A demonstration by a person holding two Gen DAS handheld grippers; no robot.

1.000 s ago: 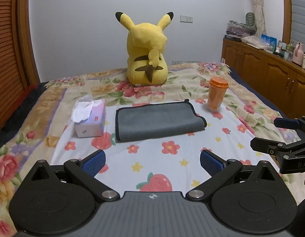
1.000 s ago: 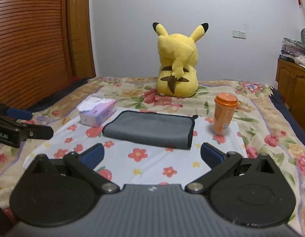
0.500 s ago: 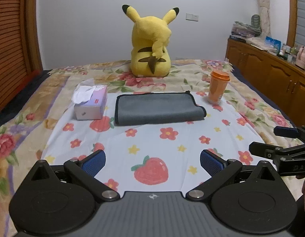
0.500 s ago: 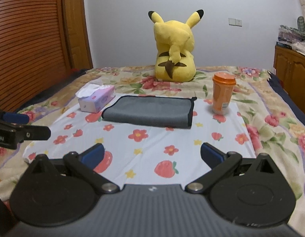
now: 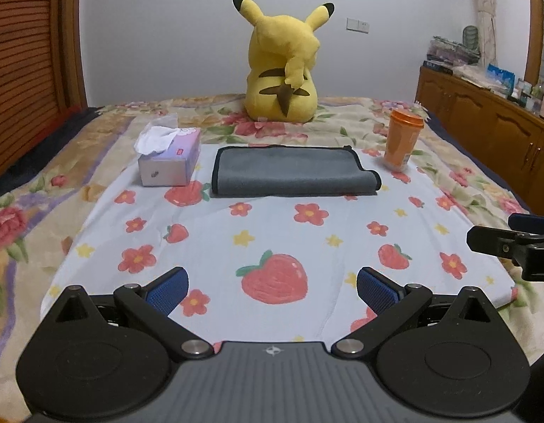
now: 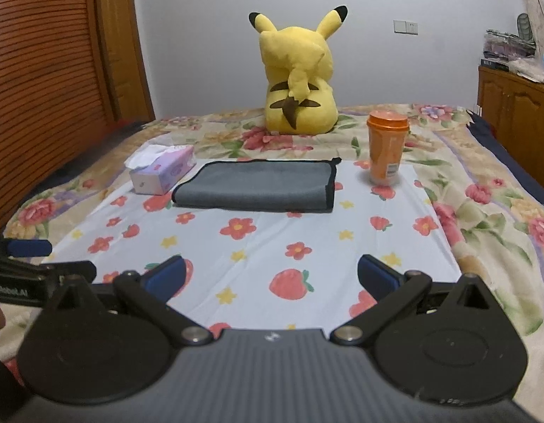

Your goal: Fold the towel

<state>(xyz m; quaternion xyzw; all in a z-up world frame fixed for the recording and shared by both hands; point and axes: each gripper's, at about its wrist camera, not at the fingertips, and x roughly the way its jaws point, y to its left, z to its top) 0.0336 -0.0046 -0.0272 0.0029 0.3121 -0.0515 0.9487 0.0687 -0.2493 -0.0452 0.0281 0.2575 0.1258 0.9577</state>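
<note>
Both jaws spread and empty, towel [image 5: 293, 171] already folded on bed between tissue box [image 5: 168, 160] and orange cup [image 5: 401, 141]; risk: regrabbing snags only top layer, unfolding it, or clips cup.

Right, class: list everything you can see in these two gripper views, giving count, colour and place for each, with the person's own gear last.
towel: one, grey with black edging, folded, mid-bed on the printed sheet
tissue box: one, pink-purple, left of the towel
cup: one, orange, lidded, upright, right of the towel
plush toy: one, yellow, far end of bed, back to camera
printed sheet: one, pale with strawberries and flowers, over the floral blanket
cabinet: one, brown wood, right wall, cluttered top
left gripper: one, black, blue pads, open, empty
right gripper: one, black, blue pads, open, empty
</note>
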